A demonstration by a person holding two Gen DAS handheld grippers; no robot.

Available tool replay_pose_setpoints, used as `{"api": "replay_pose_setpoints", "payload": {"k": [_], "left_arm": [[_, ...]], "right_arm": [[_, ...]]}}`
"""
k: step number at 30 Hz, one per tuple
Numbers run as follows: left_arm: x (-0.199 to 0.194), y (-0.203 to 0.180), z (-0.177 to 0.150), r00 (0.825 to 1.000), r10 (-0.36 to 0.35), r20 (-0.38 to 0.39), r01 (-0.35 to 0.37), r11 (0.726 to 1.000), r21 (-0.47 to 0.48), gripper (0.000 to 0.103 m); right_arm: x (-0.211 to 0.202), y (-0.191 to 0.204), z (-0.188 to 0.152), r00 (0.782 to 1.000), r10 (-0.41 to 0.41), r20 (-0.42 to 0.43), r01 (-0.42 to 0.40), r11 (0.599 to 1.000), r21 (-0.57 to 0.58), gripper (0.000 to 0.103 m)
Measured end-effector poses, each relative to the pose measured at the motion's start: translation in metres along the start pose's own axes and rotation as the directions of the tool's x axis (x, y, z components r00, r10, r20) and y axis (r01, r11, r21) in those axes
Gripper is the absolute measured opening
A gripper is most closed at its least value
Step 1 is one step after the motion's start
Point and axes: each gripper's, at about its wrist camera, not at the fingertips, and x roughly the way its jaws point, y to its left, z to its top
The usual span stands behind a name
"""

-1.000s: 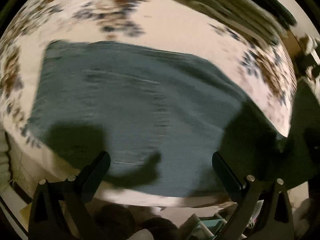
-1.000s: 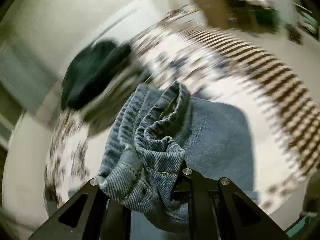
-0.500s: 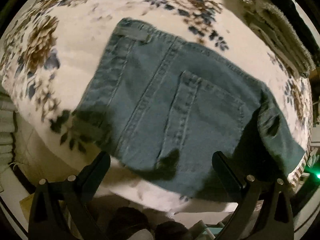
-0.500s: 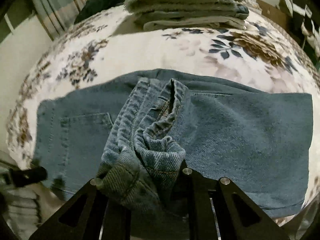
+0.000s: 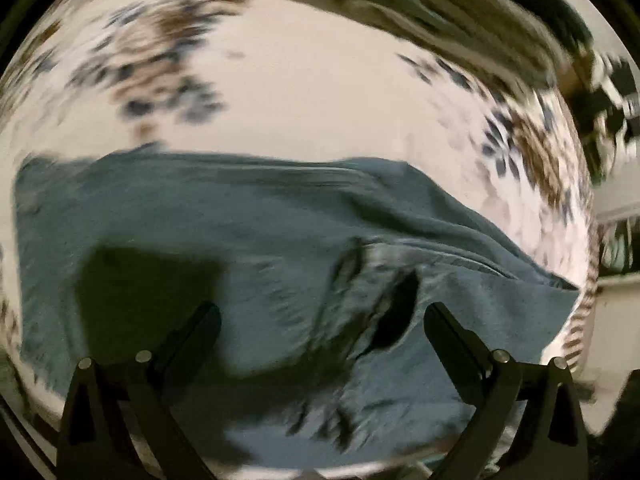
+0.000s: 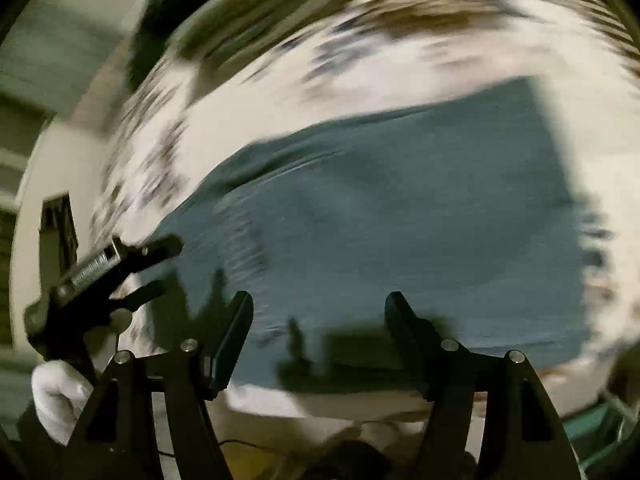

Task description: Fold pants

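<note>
Pants: the blue denim jeans [image 5: 248, 232] lie folded into a broad block on the floral bedspread [image 5: 320, 92], near its front edge.
Left hand-held gripper [image 5: 320, 320]: my fingers spread wide, holding nothing, hovering low over the denim; a bunched ridge [image 5: 360, 288] sits between them.
Right hand-held gripper [image 6: 320, 312]: also spread and empty, poised above the near edge of the jeans.
Step in hand, my judgement: tidying the fold. I would press the ridge flat, square the edges, and keep both sides level so the layers do not slide.
Around: a blurred dark stack of folded items [image 5: 460, 12] at the bed's far side; in the right view my white-gloved left hand [image 6: 60, 396] shows.
In the way: nothing on the denim; heavy blur hides finer creases.
</note>
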Motion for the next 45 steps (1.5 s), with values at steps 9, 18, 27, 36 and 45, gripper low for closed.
{"api": "replay_pose_setpoints", "payload": {"k": [9, 18, 27, 36, 45], "left_arm": [[0.013, -0.054, -0.013, 0.995, 0.052, 0.08, -0.068, 0.975, 0.21, 0.016], [-0.011, -0.011, -0.031, 0.999, 0.017, 0.034, -0.018, 0.999, 0.048, 0.016], [0.01, 0.004, -0.027, 1.0, -0.016, -0.024, 0.016, 1.0, -0.009, 0.02], [-0.044, 0.053, -0.039, 0.986, -0.098, 0.137, 0.124, 0.972, -0.199, 0.089], [-0.071, 0.207, -0.116, 0.961, 0.067, 0.268, 0.138, 0.726, -0.674, 0.089]], "right_arm": [[-0.021, -0.092, 0.021, 0.985, -0.17, 0.04, 0.16, 0.971, 0.178, 0.071], [0.002, -0.083, 0.036, 0.984, -0.177, -0.005, 0.176, 0.973, 0.152, 0.071], [0.027, -0.111, 0.004, 0.919, -0.318, -0.233, 0.334, 0.942, 0.029, 0.071], [0.0, -0.083, 0.019, 0.946, -0.277, -0.169, 0.288, 0.957, 0.04, 0.075], [0.014, -0.013, 0.028, 0.973, -0.196, -0.125, 0.197, 0.98, -0.004, 0.078]]}}
